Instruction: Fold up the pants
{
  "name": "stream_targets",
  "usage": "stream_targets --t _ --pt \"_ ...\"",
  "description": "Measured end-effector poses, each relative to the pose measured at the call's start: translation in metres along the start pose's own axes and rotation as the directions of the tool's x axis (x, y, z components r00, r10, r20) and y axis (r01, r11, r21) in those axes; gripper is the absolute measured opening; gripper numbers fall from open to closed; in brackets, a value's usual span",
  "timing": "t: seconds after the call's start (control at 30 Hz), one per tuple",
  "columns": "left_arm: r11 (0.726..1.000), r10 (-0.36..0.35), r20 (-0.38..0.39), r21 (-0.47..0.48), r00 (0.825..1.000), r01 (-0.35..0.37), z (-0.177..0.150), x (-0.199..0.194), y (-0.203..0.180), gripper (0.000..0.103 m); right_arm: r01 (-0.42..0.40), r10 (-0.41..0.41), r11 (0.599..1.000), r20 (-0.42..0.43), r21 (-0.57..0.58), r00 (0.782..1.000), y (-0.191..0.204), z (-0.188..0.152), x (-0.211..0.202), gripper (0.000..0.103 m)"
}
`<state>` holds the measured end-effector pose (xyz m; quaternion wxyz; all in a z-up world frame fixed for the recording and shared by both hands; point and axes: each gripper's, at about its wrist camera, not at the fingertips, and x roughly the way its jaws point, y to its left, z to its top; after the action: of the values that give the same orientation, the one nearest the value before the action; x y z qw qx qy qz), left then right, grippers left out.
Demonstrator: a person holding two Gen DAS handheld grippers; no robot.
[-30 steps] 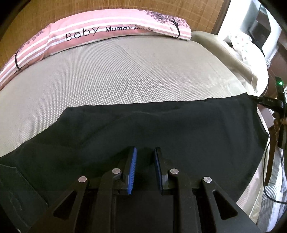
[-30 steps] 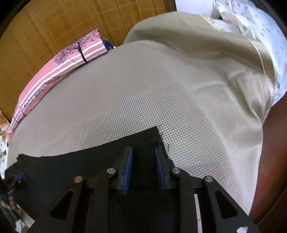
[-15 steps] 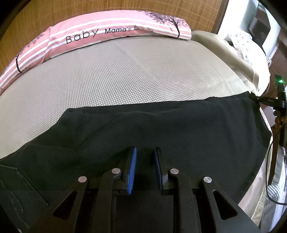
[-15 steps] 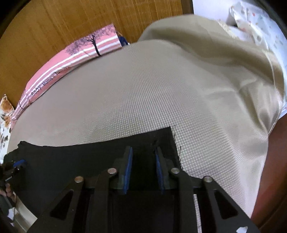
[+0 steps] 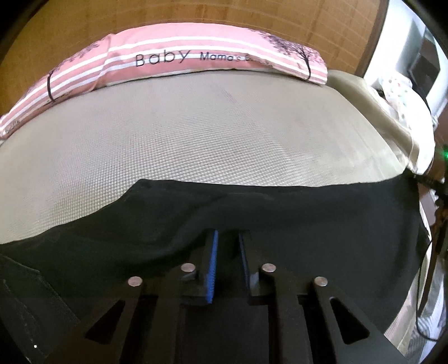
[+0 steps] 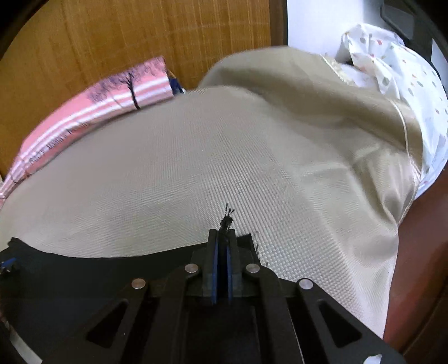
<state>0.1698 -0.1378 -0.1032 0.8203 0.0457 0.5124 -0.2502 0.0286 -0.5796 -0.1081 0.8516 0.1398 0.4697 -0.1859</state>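
Note:
Black pants (image 5: 294, 218) lie flat across the near part of a beige textured mattress (image 5: 210, 134). My left gripper (image 5: 227, 238) sits low over the pants' middle, jaws a little apart with black cloth between and under the blue pads; a fold rises just left of it. My right gripper (image 6: 222, 238) is shut on the frayed corner of the pants (image 6: 84, 268), with loose threads (image 6: 227, 215) sticking out past the tips. The pants' far end and the other gripper show at the left edge of the right wrist view.
A pink striped "Baby" pillow (image 5: 179, 61) lies along the wooden headboard (image 5: 196, 14). A beige quilt (image 6: 322, 112) and a white dotted sheet (image 6: 406, 84) are bunched at the right. A reddish wooden bed frame (image 6: 420, 266) borders the mattress on the right.
My right gripper has shut on the pants' corner, and its view has tilted up. The left gripper has stayed over the cloth with the gap unchanged; a fold has formed beside it.

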Motion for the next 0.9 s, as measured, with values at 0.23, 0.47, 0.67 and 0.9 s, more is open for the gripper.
stream_targets --t 0.23,0.47,0.67,0.9 --pt "1.000 0.015 0.009 -0.001 1.000 -0.015 -0.003 -0.007 0.014 0.013 0.075 -0.076 0.985 0.004 0.154 0.997 -0.036 -0.004 -0.020 0.029" --pt "0.999 0.021 -0.011 0.045 1.000 -0.020 -0.013 -0.013 0.012 0.019 -0.047 0.041 0.942 0.025 0.334 0.999 -0.061 -0.063 -0.093 0.029" --pt "0.997 0.026 -0.016 0.069 1.000 -0.025 -0.023 -0.019 0.003 0.029 -0.084 0.106 0.907 -0.032 0.413 0.994 -0.055 -0.124 -0.107 0.026" --pt "0.995 0.041 -0.026 0.089 0.999 -0.039 -0.038 -0.031 0.001 0.031 -0.059 0.096 0.893 -0.060 0.447 0.994 -0.054 -0.140 -0.090 0.024"
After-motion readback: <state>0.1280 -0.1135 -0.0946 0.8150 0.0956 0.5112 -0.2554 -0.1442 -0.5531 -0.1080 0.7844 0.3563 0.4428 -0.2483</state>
